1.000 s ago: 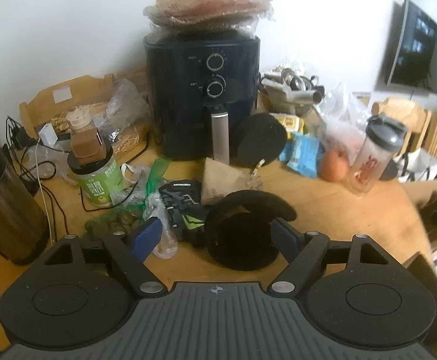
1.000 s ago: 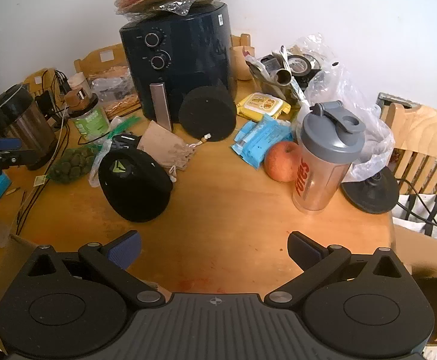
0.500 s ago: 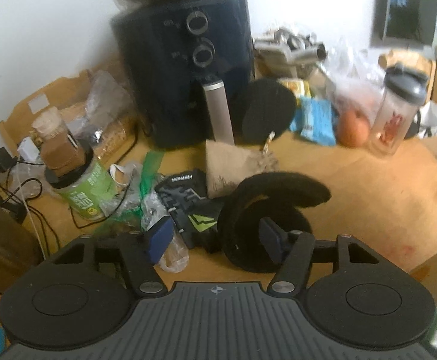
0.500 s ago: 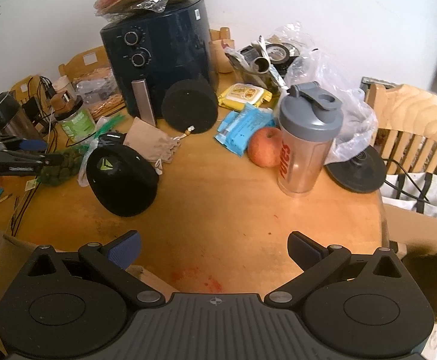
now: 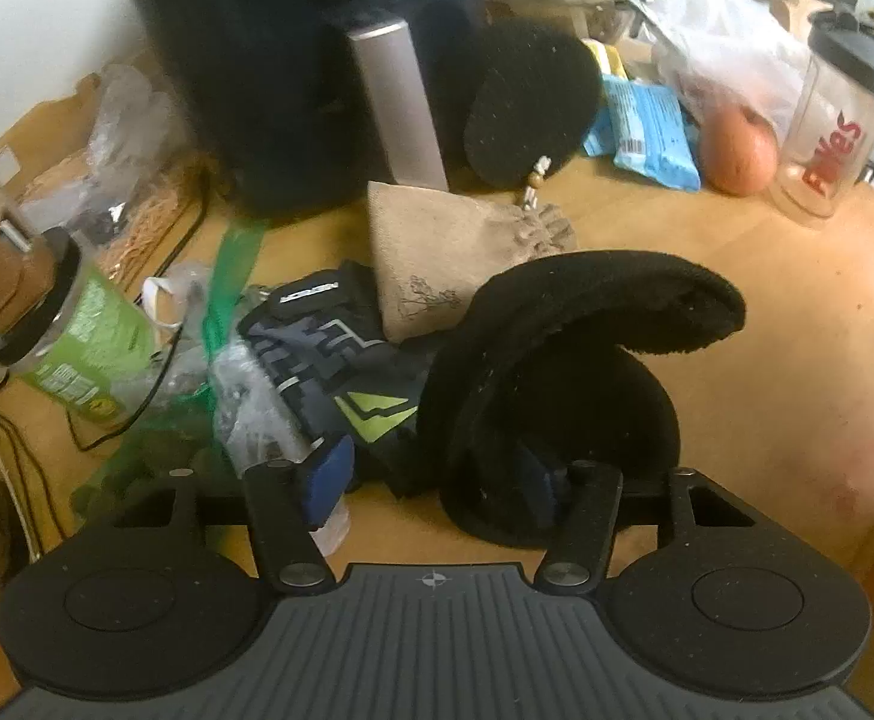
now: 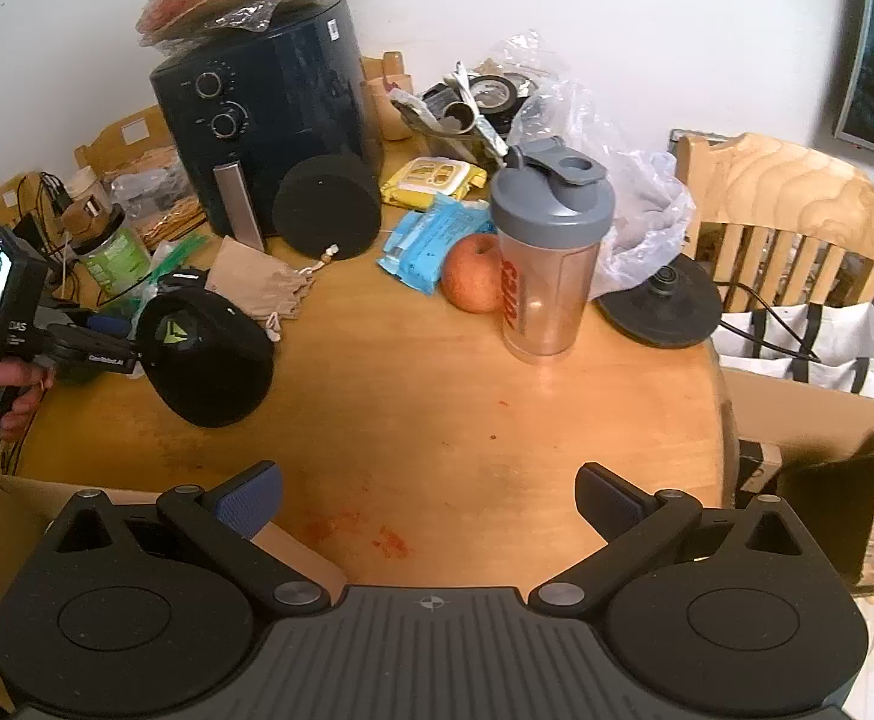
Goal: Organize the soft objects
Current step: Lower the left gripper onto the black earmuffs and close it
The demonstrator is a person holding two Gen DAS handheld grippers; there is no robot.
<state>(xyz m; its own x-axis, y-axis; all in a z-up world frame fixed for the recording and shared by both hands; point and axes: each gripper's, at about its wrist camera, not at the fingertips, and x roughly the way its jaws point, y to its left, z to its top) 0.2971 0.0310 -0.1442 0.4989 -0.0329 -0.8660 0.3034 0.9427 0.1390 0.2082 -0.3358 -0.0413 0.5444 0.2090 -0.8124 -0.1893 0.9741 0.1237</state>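
Observation:
A black soft cap [image 5: 562, 360] lies curled on the wooden table [image 5: 766, 330], brim arched over its hollow. Beside it lies a dark glove with a lime chevron [image 5: 341, 360], and behind that a beige drawstring pouch [image 5: 431, 240]. My left gripper [image 5: 431, 477] is low over the cap's near left edge and its jaws are closing. The right pad [image 5: 532, 474] sits inside the cap, the left pad [image 5: 329, 474] outside over the glove, and neither presses the wall. The right wrist view shows the cap [image 6: 209, 354] with the left gripper [image 6: 128, 342] at it. My right gripper [image 6: 428, 498] hangs open over bare table.
A dark air fryer [image 6: 269, 108] stands at the back with a black round pad [image 6: 326, 207] leaning on it. Near them are a shaker bottle [image 6: 547, 264], an apple [image 6: 472, 282], blue packets [image 6: 431, 240], a green jar [image 5: 83, 342], plastic bags and cables. A wooden chair [image 6: 790, 204] and cardboard box [image 6: 820, 450] stand right.
My left gripper has come down and forward onto the cap, its jaws narrowing, and the right finger now sits inside the cap. The right gripper has drifted slightly and stays open.

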